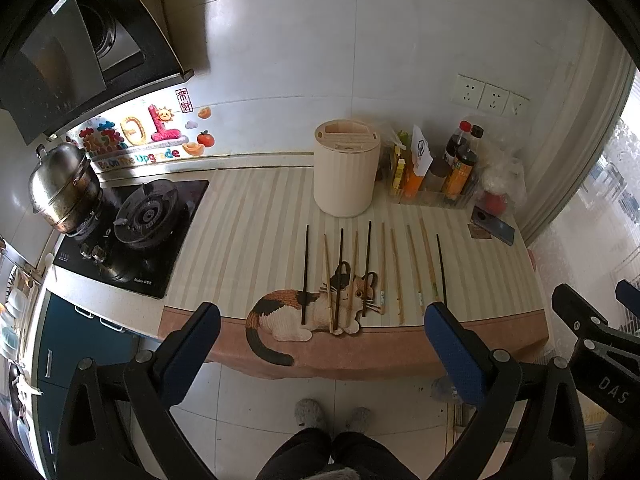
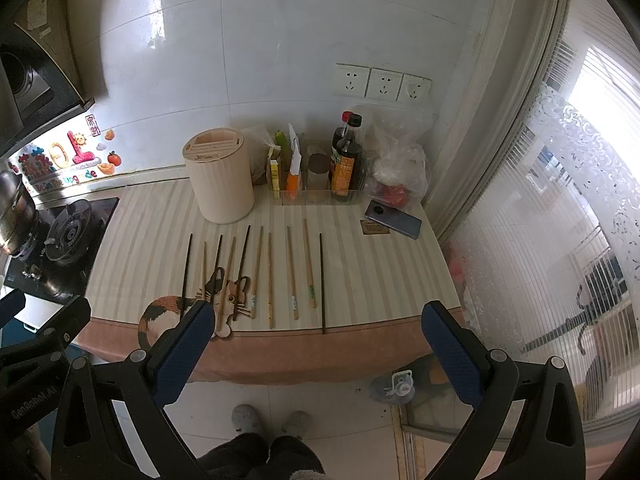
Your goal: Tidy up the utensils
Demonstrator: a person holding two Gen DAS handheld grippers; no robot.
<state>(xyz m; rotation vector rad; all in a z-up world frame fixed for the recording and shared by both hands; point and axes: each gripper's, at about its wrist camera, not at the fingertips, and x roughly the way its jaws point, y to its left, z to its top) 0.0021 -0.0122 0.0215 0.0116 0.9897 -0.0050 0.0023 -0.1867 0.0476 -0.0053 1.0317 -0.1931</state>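
Observation:
Several chopsticks lie side by side on the striped counter mat (image 1: pixel 256 240), some dark (image 1: pixel 305 276), some pale wood (image 1: pixel 416 272). In the right wrist view the same row shows, with a dark chopstick (image 2: pixel 321 280) at its right end and wooden chopsticks (image 2: pixel 292 276) beside it. A cream cylindrical utensil holder (image 1: pixel 346 168) (image 2: pixel 219 178) with slots on top stands behind the row. My left gripper (image 1: pixel 320 340) hangs open in front of the counter edge, holding nothing. My right gripper (image 2: pixel 316 344) is also open and empty, just off the counter's front.
A gas stove (image 1: pixel 132 232) with a steel pot (image 1: pixel 64 188) sits at the left. Sauce bottles (image 2: pixel 346 160), packets and a plastic bag (image 2: pixel 400 172) crowd the back right, with a phone (image 2: pixel 394 224) near them. A cat picture (image 1: pixel 316 308) marks the mat's front. A person's feet (image 2: pixel 272 420) stand below.

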